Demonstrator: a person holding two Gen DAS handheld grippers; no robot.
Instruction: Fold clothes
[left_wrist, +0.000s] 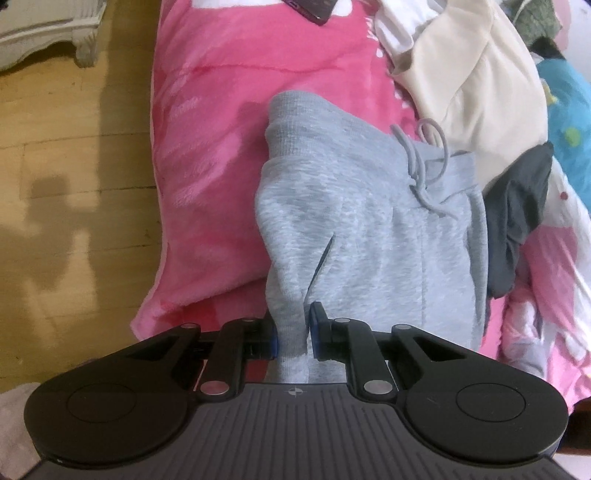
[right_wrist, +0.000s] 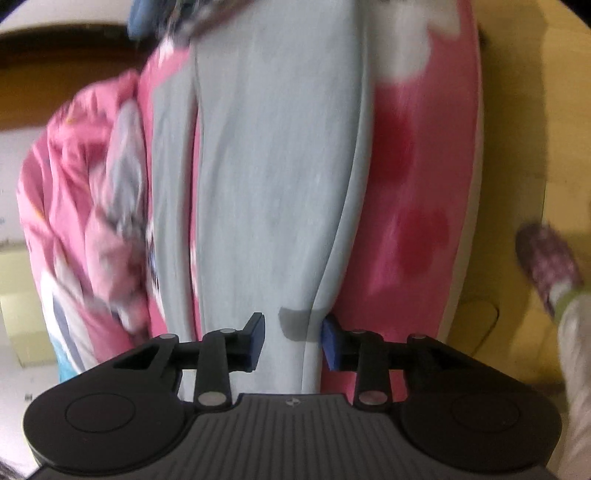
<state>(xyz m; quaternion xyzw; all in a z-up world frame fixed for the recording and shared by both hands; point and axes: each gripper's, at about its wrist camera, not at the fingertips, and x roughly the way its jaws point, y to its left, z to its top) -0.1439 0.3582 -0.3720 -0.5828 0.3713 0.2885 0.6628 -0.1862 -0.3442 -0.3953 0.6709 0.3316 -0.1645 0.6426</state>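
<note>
Right-wrist view of grey sweatpants (right_wrist: 273, 177) motion-blurred.

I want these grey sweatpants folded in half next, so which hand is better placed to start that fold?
Probably left. The left tongs are shut on a bunch of the grey sweatpants below the waistband. The right tongs straddle a leg, pads apart, not yet gripping.

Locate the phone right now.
Left wrist view, top edge: the dark phone lies on the pink blanket, left of the cream garment.
</note>
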